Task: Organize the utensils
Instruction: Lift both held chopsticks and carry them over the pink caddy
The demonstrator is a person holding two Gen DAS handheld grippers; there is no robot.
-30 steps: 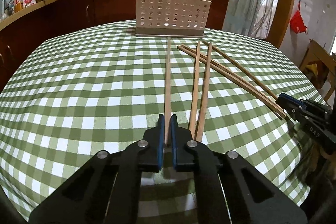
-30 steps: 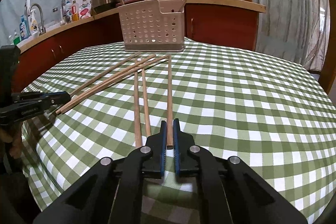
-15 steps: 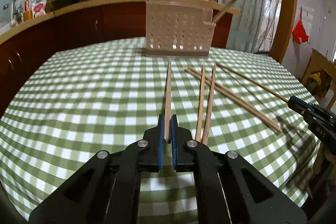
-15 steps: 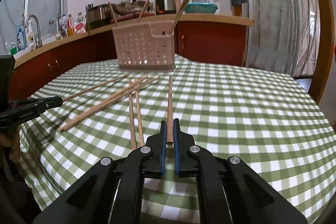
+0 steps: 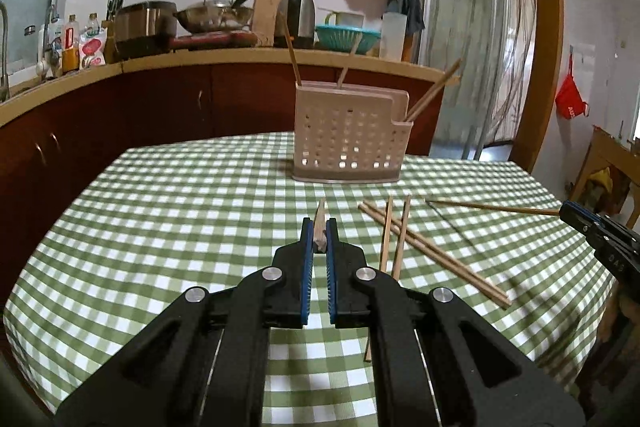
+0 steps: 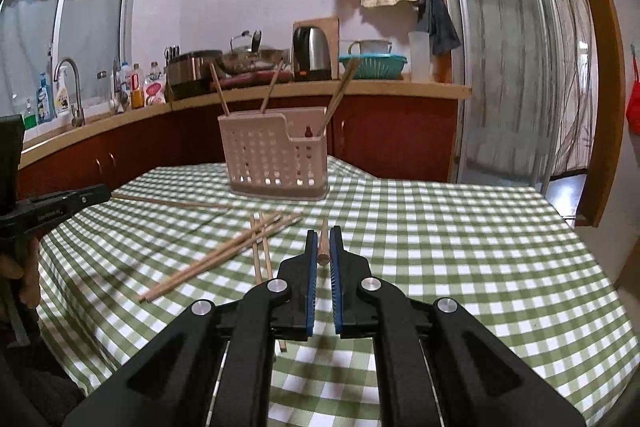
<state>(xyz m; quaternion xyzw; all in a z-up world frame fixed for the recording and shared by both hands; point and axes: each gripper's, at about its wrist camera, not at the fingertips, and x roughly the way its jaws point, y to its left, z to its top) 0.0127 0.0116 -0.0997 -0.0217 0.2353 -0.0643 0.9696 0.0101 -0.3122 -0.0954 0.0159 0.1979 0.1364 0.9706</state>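
Observation:
My left gripper (image 5: 319, 224) is shut on the near end of a wooden chopstick (image 5: 320, 212), held off the green checked tablecloth (image 5: 180, 227) and pointing at the beige perforated utensil basket (image 5: 348, 143). My right gripper (image 6: 324, 233) is shut on a second chopstick (image 6: 323, 230), aimed the same way at the basket (image 6: 276, 155). Each gripper shows at the edge of the other's view: the right gripper (image 5: 570, 211) with its chopstick (image 5: 492, 207), the left gripper (image 6: 102, 192) with its chopstick (image 6: 172, 202). Several loose chopsticks (image 5: 404, 239) (image 6: 240, 251) lie between them. Three chopsticks stand in the basket.
A dark wooden counter (image 5: 160, 95) with pots, a kettle and bottles runs behind the table. At the right are a glass sliding door (image 6: 512, 67) and its wooden frame. A hand (image 6: 20, 267) holds the left gripper's handle.
Both grippers have risen and tipped up, each lifting its chopstick off the tablecloth. The loose chopsticks have stayed where they were.

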